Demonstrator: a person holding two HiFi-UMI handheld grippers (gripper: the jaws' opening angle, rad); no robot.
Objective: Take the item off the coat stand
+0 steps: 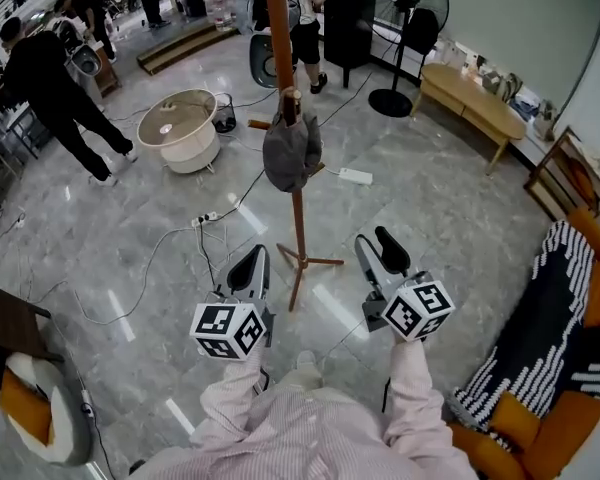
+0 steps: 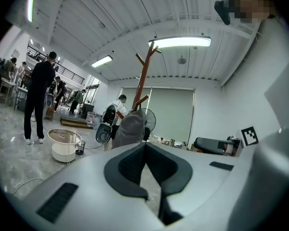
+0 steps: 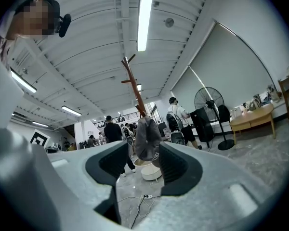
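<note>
A grey fabric item [image 1: 290, 153] hangs from a peg of the wooden coat stand [image 1: 299, 223] in the middle of the floor. Both grippers are held low in front of the stand's feet, well short of the item. My left gripper [image 1: 249, 266] sits left of the pole, its dark pads meeting at the tip with nothing between them. Right of the pole, my right gripper [image 1: 378, 248] stands open and empty. In the right gripper view the grey item [image 3: 147, 138] shows far off through the gap of the right gripper [image 3: 143, 160]. The left gripper [image 2: 145, 150] points at the grey item [image 2: 130, 129] too.
A white round tub [image 1: 183, 128] stands left of the stand, with cables [image 1: 170, 243] and a power strip [image 1: 355, 176] on the floor. A standing fan [image 1: 405, 28] and a wooden bench [image 1: 475, 98] are at the back right. A striped, orange-edged seat [image 1: 540, 338] is at right. People stand at the back.
</note>
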